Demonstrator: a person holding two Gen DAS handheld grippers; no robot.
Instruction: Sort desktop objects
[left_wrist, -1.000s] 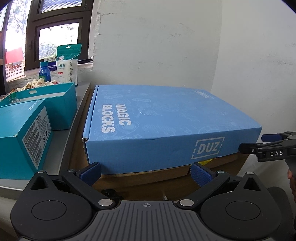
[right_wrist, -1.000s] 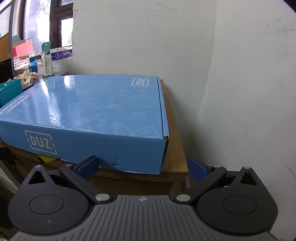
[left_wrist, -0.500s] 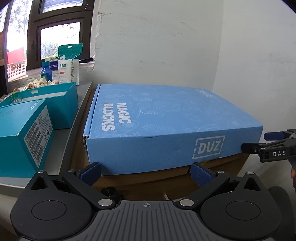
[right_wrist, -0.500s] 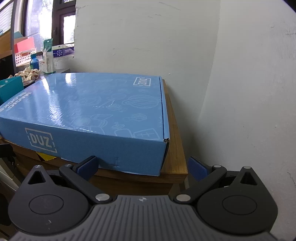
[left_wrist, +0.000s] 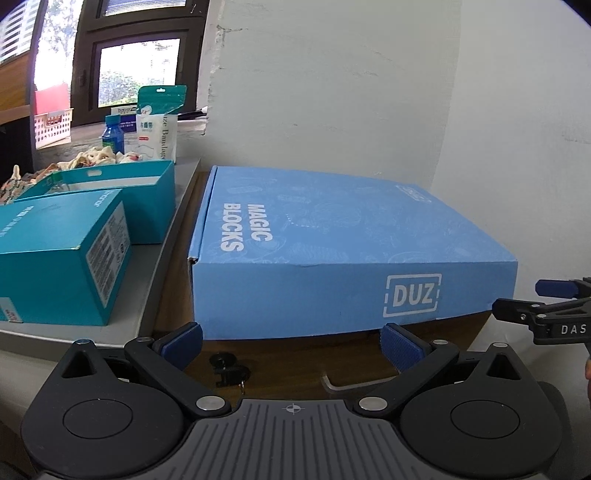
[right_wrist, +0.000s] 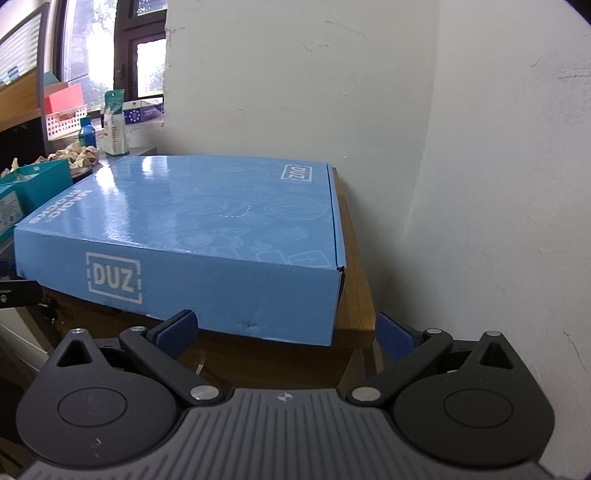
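Blue box (left_wrist: 351, 254) flat on the wooden cabinet (right_wrist: 354, 295), dead ahead of both grippers, long axis running left to right. Left gripper (left_wrist: 291, 345) and right gripper (right_wrist: 286, 332) both spread wide, empty, just short of its front face, about equally near.

Blue box (right_wrist: 207, 221): glossy printed cardboard ahead of the tongs. Cabinet (right_wrist: 356, 291) beneath: smooth varnished wood. Wall (right_wrist: 480, 166): rough matt plaster.
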